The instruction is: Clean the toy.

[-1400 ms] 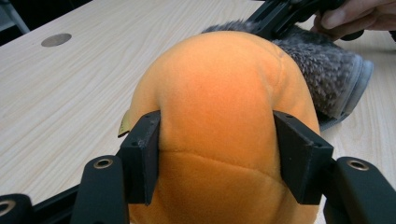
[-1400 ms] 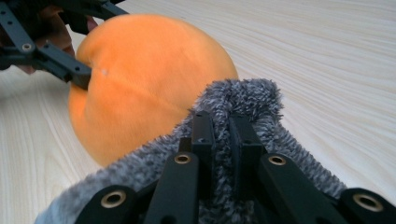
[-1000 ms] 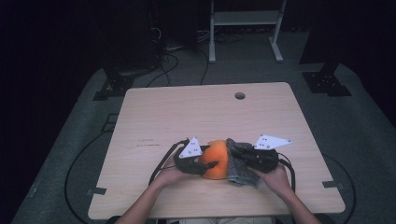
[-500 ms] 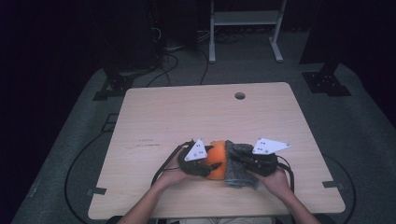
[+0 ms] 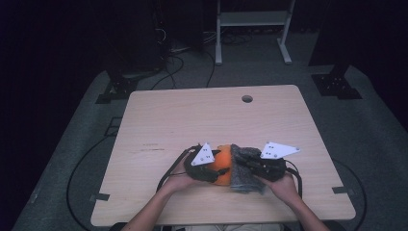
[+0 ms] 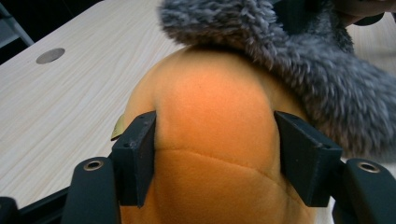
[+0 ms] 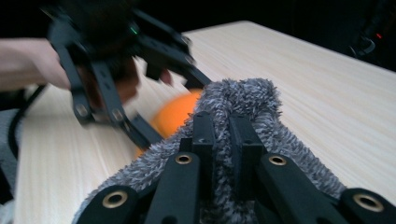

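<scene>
Both my grippers are at the near edge of the table, just in front of me. My left gripper has the orange plush between its jaws; in the left gripper view the pads sit against both sides of the orange plush, though the jaws have just been opening, so the hold is light. My right gripper is clamped on the grey fuzzy cloth; in the right gripper view its jaws stand nearly together with the grey fuzzy cloth pinched between them. The cloth drapes over the right side of the plush, touching it. The plush rests on the table between my two hands, left hand and right hand.
</scene>
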`<action>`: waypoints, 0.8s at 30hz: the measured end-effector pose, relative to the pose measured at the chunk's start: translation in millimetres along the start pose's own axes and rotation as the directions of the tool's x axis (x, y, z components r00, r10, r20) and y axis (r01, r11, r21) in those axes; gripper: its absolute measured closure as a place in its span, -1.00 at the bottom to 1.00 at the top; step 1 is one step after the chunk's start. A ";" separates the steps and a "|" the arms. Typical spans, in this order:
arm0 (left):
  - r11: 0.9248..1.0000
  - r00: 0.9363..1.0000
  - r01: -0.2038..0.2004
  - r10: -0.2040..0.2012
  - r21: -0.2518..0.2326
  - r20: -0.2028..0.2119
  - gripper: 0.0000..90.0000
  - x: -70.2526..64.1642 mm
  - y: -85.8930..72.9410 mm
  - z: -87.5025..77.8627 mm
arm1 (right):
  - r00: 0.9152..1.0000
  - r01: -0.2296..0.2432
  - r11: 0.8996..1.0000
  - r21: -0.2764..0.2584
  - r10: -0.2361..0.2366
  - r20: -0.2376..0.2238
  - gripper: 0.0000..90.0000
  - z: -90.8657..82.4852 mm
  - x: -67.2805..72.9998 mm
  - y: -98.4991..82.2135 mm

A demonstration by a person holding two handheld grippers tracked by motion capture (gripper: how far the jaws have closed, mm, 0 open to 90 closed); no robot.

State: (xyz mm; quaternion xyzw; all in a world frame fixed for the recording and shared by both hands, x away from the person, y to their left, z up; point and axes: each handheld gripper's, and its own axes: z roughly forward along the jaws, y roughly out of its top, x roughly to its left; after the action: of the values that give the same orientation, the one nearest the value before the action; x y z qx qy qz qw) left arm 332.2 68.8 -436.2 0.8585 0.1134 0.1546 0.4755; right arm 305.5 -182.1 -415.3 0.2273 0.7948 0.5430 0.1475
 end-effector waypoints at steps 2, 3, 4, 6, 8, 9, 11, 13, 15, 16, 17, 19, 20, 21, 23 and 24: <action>1.000 1.000 0.010 -0.010 0.003 0.002 -0.31 1.2 -0.6 -0.2 | 1.000 0.012 1.000 0.019 -0.012 0.008 0.82 4.6 0.9 0.8; 1.000 1.000 0.021 -0.021 0.001 0.005 -0.32 2.1 -1.4 -0.5 | 1.000 0.012 1.000 0.025 -0.012 0.012 0.82 5.5 -0.1 -0.2; 1.000 0.999 0.030 -0.030 -0.002 0.011 -0.35 3.5 -2.2 -0.8 | 1.000 0.005 0.999 0.039 -0.006 0.020 0.82 5.6 -1.2 -2.3; 0.999 0.999 0.044 -0.044 -0.003 0.018 -0.39 4.7 -2.2 -1.3 | 0.999 0.011 0.998 0.061 -0.013 0.037 0.82 3.3 -4.6 -7.3; 0.999 0.999 0.035 -0.035 0.006 0.014 -0.41 3.9 -0.6 -0.7 | 0.998 -0.005 0.997 0.077 0.000 0.061 0.82 -2.5 -9.1 -11.1; 0.999 0.999 0.029 -0.030 0.012 0.014 -0.41 3.2 0.7 0.0 | 0.998 -0.016 0.997 0.079 0.011 0.064 0.82 -4.6 -10.7 -11.9; 1.000 1.000 0.018 -0.018 0.016 0.013 -0.41 1.8 2.3 1.1 | 0.997 -0.054 0.997 0.056 0.051 0.058 0.82 -9.8 -12.4 -12.0; 1.000 1.000 0.009 -0.009 0.017 0.011 -0.40 0.2 3.7 2.7 | 0.998 -0.039 0.999 0.029 0.037 0.045 0.82 -10.5 -8.9 -8.4; 1.000 1.000 0.000 0.000 0.024 0.008 -0.40 -0.3 4.8 3.4 | 0.999 -0.020 1.000 0.023 0.019 0.037 0.82 -7.5 -5.7 -4.4; 1.000 1.000 -0.002 0.002 0.025 0.008 -0.40 -0.5 5.0 3.6 | 0.999 -0.010 1.000 0.018 0.010 0.034 0.81 -5.1 -3.9 -2.6; 1.000 1.000 0.000 0.000 0.026 0.009 -0.40 -0.4 4.9 3.5 | 1.000 -0.008 1.000 0.017 0.008 0.026 0.81 -2.5 -2.7 -1.4; 1.000 1.000 0.006 -0.006 0.026 0.012 -0.40 -0.1 4.1 3.0 | 1.000 0.002 1.000 0.027 -0.003 0.025 0.82 2.4 -1.1 -1.5; 1.000 1.000 0.004 -0.004 0.024 0.013 -0.42 0.6 4.3 2.3 | 1.000 -0.002 0.999 0.033 0.001 0.027 0.82 3.9 -1.4 -3.4; 1.000 1.000 0.017 -0.017 0.012 0.016 -0.47 1.6 4.8 1.1 | 1.000 0.000 0.999 0.041 -0.001 0.031 0.82 4.3 -2.0 -4.7; 1.000 1.000 0.024 -0.024 -0.008 0.014 -0.65 5.4 6.2 -3.7 | 0.999 -0.007 0.999 0.053 0.004 0.046 0.82 2.4 -4.4 -8.1; 1.000 1.000 0.028 -0.028 -0.005 0.004 -0.70 7.6 6.2 -5.9 | 0.999 -0.012 0.999 0.050 0.010 0.051 0.82 1.0 -5.6 -9.1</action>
State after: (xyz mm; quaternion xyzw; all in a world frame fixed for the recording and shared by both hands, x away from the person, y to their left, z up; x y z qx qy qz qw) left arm 337.3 72.8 -426.8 0.8559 0.1242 0.1464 0.4801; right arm 309.0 -187.0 -424.2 0.2490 0.8030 0.5176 0.1587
